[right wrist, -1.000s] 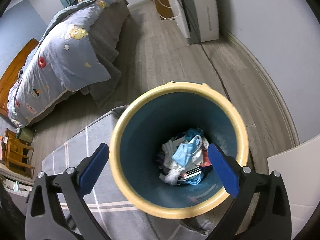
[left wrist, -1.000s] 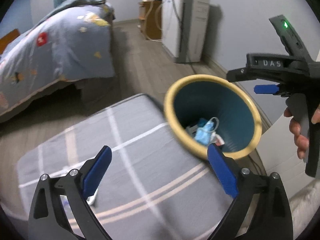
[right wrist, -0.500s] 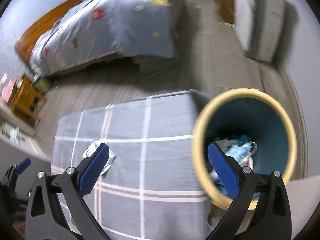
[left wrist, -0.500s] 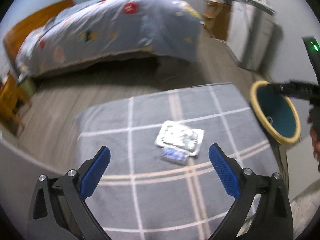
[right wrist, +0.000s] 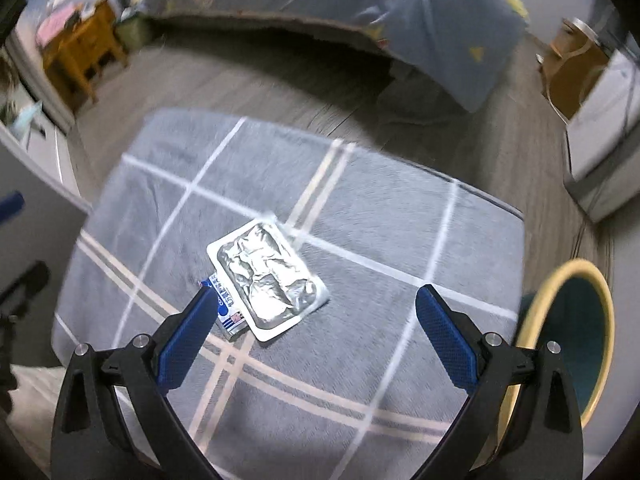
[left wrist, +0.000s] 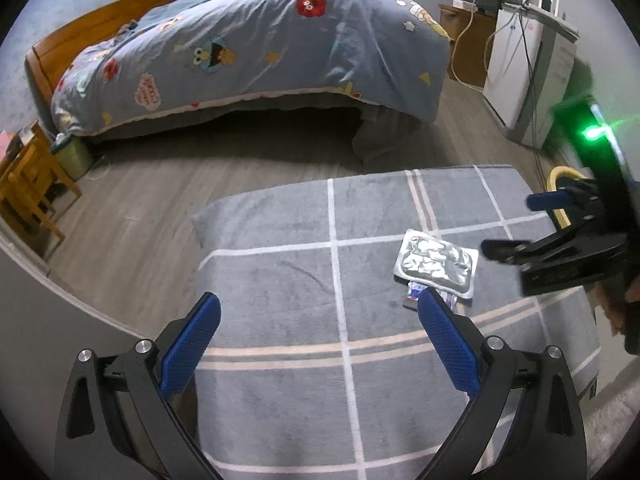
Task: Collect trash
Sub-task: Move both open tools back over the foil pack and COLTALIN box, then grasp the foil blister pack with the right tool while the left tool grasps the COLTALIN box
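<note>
A crinkled silver foil packet (left wrist: pixel 436 266) (right wrist: pixel 268 276) lies on the grey checked blanket (left wrist: pixel 280 280) (right wrist: pixel 360 240), partly covering a small blue-and-white wrapper (left wrist: pixel 414 294) (right wrist: pixel 227 310). My left gripper (left wrist: pixel 318 346) is open over the blanket, with the packet just ahead of its right finger. My right gripper (right wrist: pixel 316 334) is open too, hovering above the packet with nothing held. It also shows at the right edge of the left wrist view, as the right gripper (left wrist: pixel 560 240). The yellow-rimmed teal trash bin (right wrist: pixel 576 340) (left wrist: pixel 560 196) stands off the blanket's right edge.
A bed with a blue cartoon quilt (left wrist: pixel 248 52) fills the far side across a strip of wood floor (left wrist: pixel 140 200). A wooden nightstand (left wrist: pixel 24 184) stands at left. A white appliance (left wrist: pixel 524 68) with cables stands by the right wall.
Both grippers have swung left, away from the bin, and now face the blanket. The foil packet and wrapper have come into view, and the bin has slid to the right edge.
</note>
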